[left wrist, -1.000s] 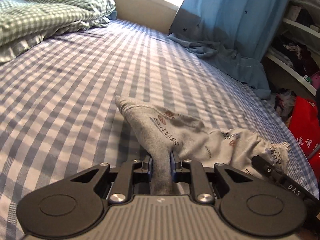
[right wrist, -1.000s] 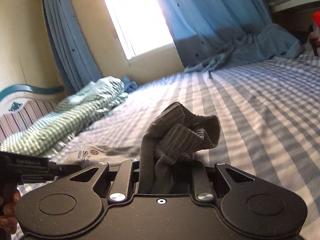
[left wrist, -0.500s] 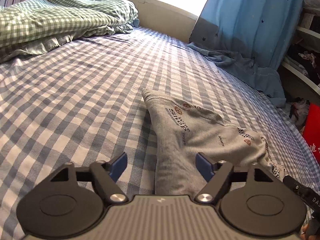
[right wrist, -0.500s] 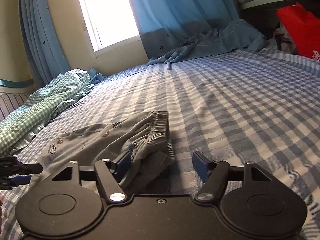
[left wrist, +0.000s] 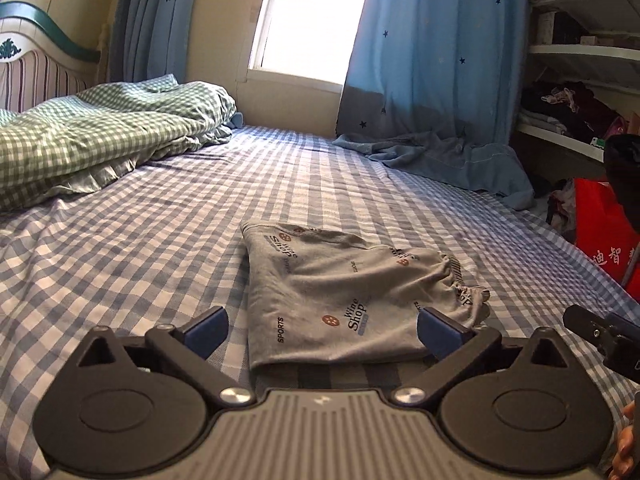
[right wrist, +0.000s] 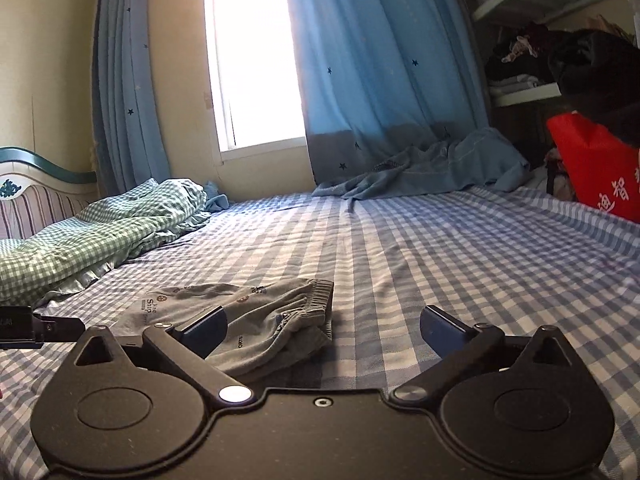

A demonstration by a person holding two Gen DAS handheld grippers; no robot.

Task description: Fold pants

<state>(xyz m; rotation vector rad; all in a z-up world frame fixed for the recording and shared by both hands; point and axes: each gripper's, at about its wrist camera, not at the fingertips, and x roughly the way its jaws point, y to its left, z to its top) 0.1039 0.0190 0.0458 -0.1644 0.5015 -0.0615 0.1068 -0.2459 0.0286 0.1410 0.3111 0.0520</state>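
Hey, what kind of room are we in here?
Most likely a bedroom: the gray pants lie on a bed with a blue checked sheet, a green checked duvet near the headboard, and star-print curtains.

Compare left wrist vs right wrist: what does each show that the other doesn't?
Left wrist only: the whole pants with the near fold edge, the open left tool, and the right tool's tip at the right edge. Right wrist only: the open right tool, the waistband close up, and the left tool's tip at the left edge. Both: pants flat on the checked sheet, the quilt, window, curtains.
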